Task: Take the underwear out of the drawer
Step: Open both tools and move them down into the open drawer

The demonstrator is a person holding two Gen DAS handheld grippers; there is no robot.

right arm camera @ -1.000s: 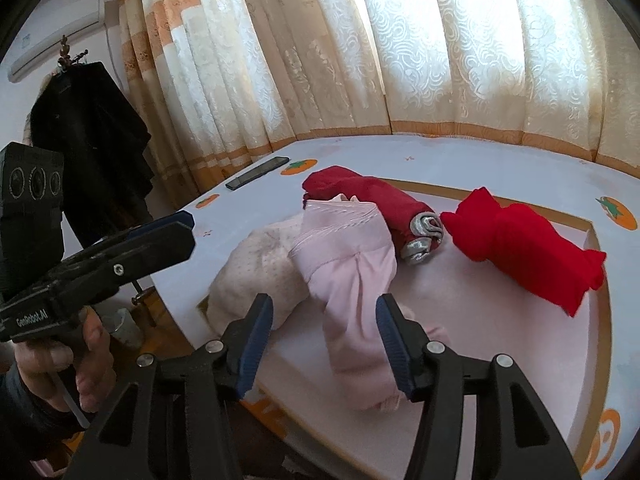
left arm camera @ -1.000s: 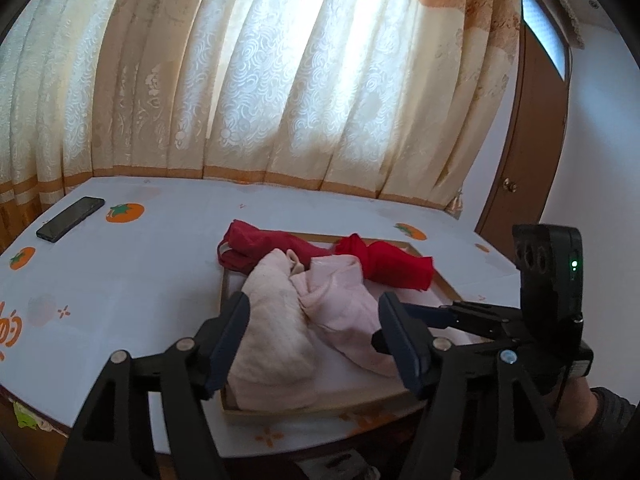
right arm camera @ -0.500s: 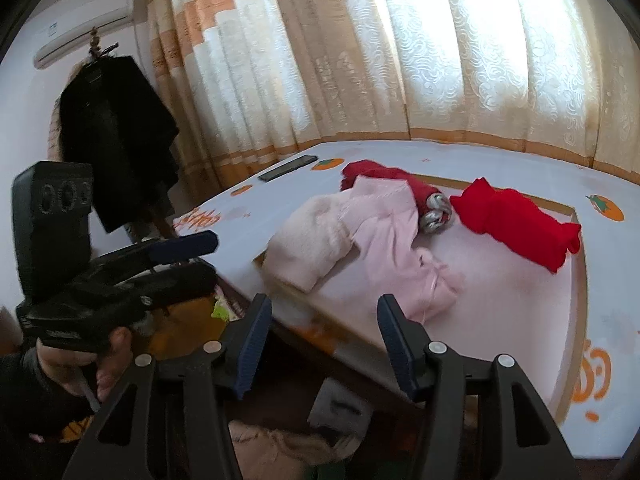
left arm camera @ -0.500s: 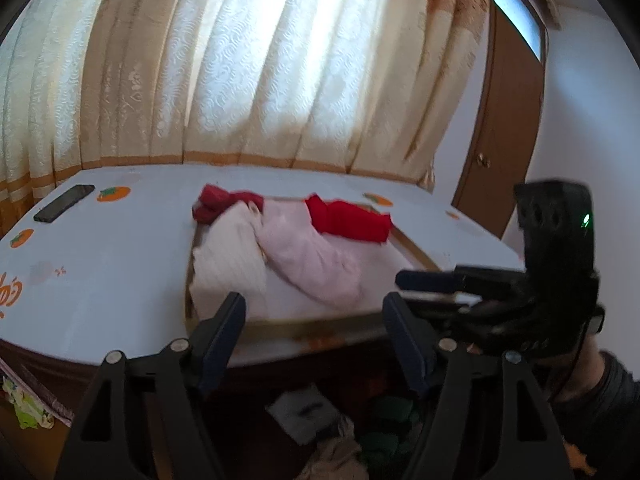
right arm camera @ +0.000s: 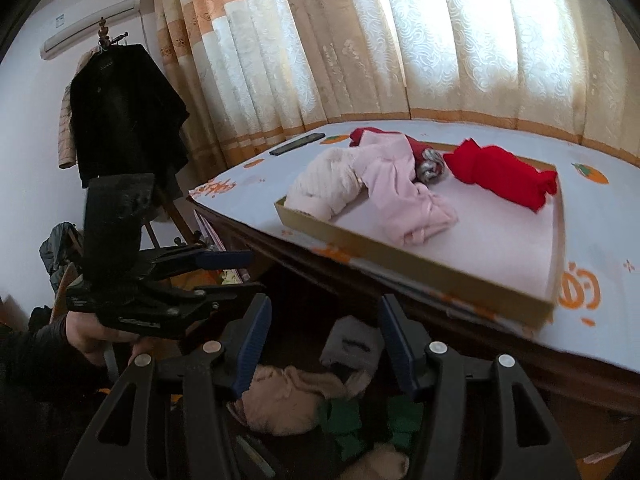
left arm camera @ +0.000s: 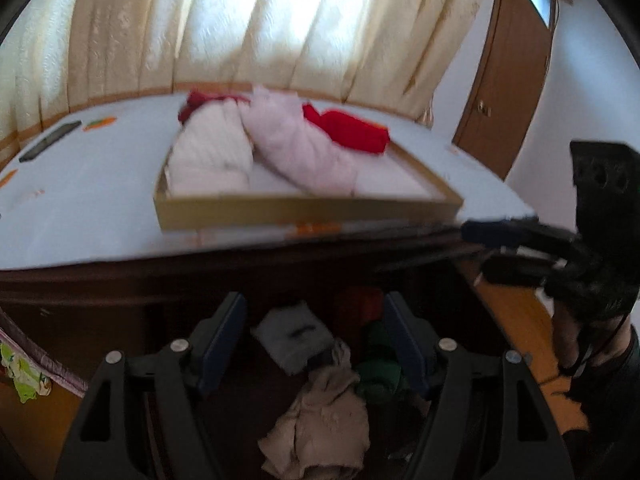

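Left gripper (left arm camera: 314, 344) and right gripper (right arm camera: 320, 344) both with jaws apart and empty, above the open drawer (left arm camera: 516, 320) of jumbled underwear (left arm camera: 320, 412), below a desk (right arm camera: 600, 216) bearing a shallow tray (right arm camera: 400, 252) of garments

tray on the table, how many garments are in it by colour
Shallow cardboard tray:
red rolled garments: 2
pale pink crumpled garment: 1
cream knitted garment: 1
total: 4

Open drawer (left arm camera: 320, 360) clear from above, table edge (left arm camera: 240, 256) overhanging its back, clothes heaped inside.
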